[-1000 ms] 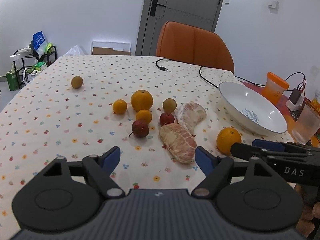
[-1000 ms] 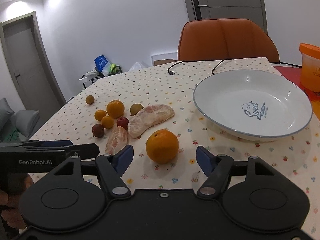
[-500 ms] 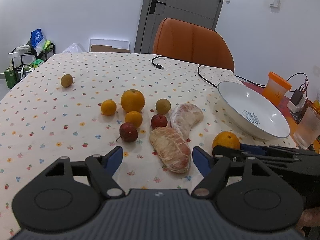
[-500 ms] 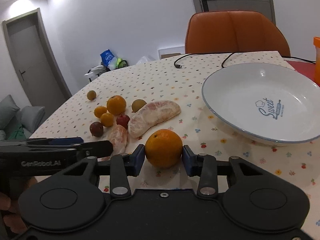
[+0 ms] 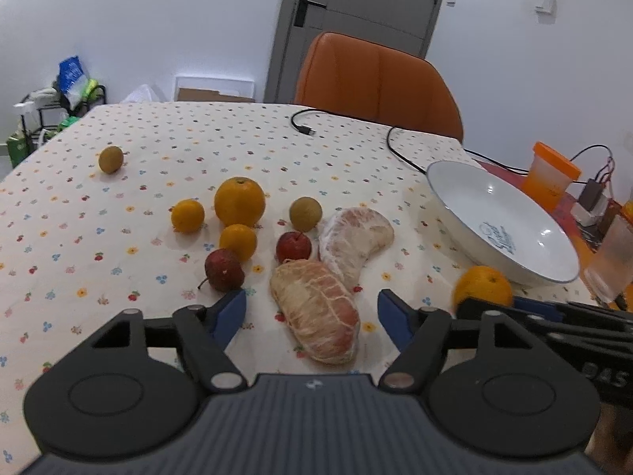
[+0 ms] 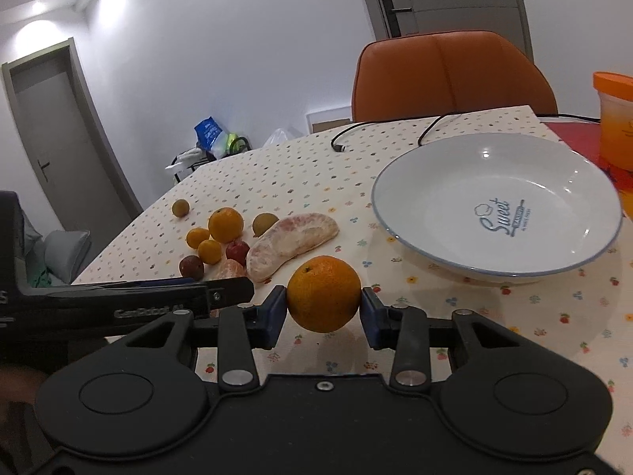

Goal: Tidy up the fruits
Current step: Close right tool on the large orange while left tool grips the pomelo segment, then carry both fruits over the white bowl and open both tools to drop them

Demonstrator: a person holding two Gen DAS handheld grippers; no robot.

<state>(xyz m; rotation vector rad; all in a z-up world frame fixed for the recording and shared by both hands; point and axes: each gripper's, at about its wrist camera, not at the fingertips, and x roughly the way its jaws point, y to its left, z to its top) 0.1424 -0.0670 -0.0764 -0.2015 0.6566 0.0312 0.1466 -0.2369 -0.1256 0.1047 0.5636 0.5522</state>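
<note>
My right gripper (image 6: 323,312) is shut on an orange (image 6: 323,293), held a little above the tablecloth in front of the empty white plate (image 6: 447,182). That same orange (image 5: 482,285) shows at the right of the left wrist view. My left gripper (image 5: 311,316) is open, its blue pads on either side of a peeled pomelo segment (image 5: 316,308) that lies on the cloth. A second pomelo segment (image 5: 356,233) lies just beyond. Several small fruits sit further left: a large orange (image 5: 239,201), two small oranges, two dark red fruits and a brownish one (image 5: 305,213).
A lone brownish fruit (image 5: 110,159) sits far left on the dotted tablecloth (image 5: 198,138). A black cable (image 5: 356,126) crosses the far side. An orange-lidded jar (image 5: 552,176) and a clear cup (image 5: 611,261) stand right of the plate. An orange chair (image 5: 376,83) is behind the table.
The right gripper closed on the orange and lifted it slightly off the cloth. The left gripper moved forward until its open pads flank the near pomelo segment.
</note>
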